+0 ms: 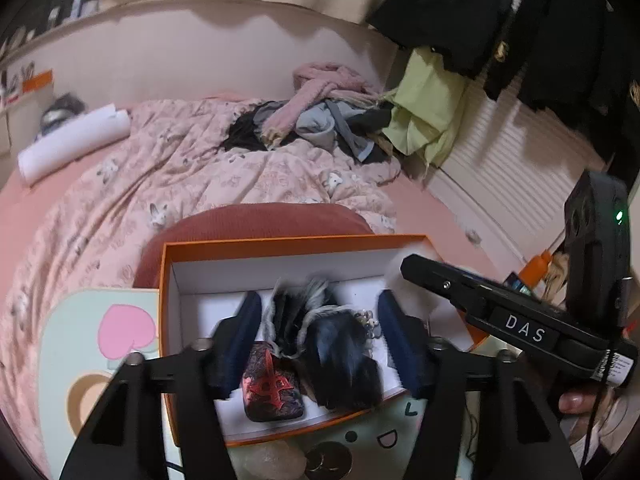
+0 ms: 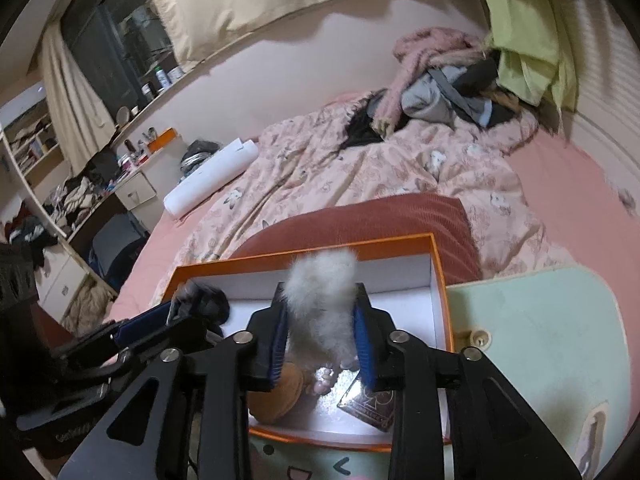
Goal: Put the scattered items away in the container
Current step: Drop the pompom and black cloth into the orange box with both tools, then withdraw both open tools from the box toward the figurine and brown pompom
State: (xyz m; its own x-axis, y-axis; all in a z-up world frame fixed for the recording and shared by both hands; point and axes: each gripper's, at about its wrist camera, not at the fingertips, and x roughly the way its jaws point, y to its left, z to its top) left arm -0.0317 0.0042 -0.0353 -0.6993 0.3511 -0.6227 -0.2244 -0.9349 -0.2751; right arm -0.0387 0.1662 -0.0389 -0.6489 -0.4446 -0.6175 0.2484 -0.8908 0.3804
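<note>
Left tool (image 1: pixel 320 340) hangs wide over the orange box (image 1: pixel 280 245), dark fur piece (image 1: pixel 340 356) between; right tool (image 2: pixel 320 336) clamps white fluff (image 2: pixel 320 304).

Bed (image 2: pixel 168 236) carries quilt (image 2: pixel 360 176), clothes (image 2: pixel 440 92) (perhaps scarves), paper roll (image 2: pixel 212 178).

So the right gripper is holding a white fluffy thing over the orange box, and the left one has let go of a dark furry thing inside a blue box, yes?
Nearly. The box under the left gripper is orange too, not blue; it is the same box. The left wrist view shows its orange rim around the dark furry thing. The rest holds: the right gripper holds the white fluffy thing over it.
</note>
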